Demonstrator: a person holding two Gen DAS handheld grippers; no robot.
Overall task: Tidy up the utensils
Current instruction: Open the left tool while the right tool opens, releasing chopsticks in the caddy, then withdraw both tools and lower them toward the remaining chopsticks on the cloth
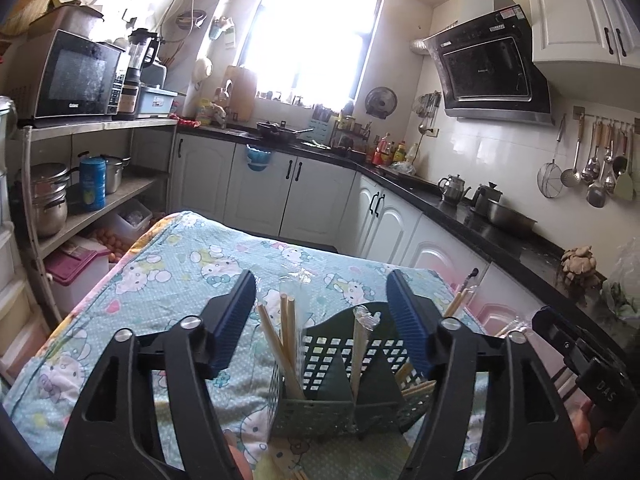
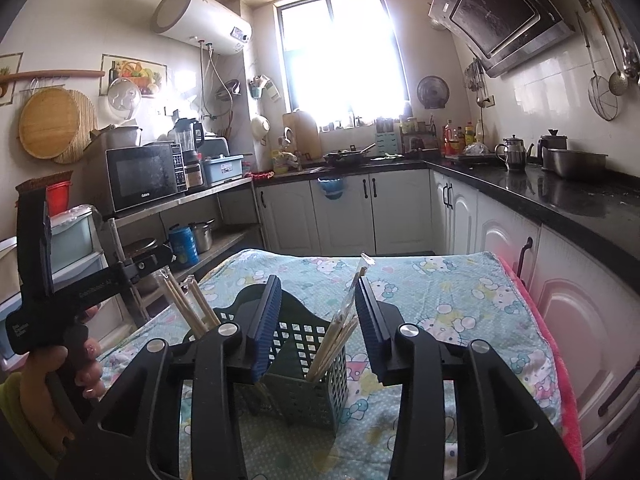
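A dark green perforated utensil caddy (image 1: 320,364) stands on the Hello Kitty tablecloth (image 1: 168,272). Wooden chopsticks (image 1: 286,340) lean in its left compartment; a plastic-wrapped pair (image 1: 358,344) stands in the middle one, more at the right. My left gripper (image 1: 322,312) is open and empty, just above and in front of the caddy. In the right wrist view the caddy (image 2: 304,364) holds wrapped chopsticks (image 2: 340,328) on the right and bare chopsticks (image 2: 188,304) on the left. My right gripper (image 2: 318,312) is open; the wrapped chopsticks rise between its pads, close to the right pad.
The other hand-held gripper (image 2: 44,300) shows at the left of the right wrist view. A black countertop (image 2: 560,200) with kettle and steel pan runs along the right. A shelf with microwave (image 1: 76,76) and pots is at left. A pink cloth (image 2: 560,384) edges the table.
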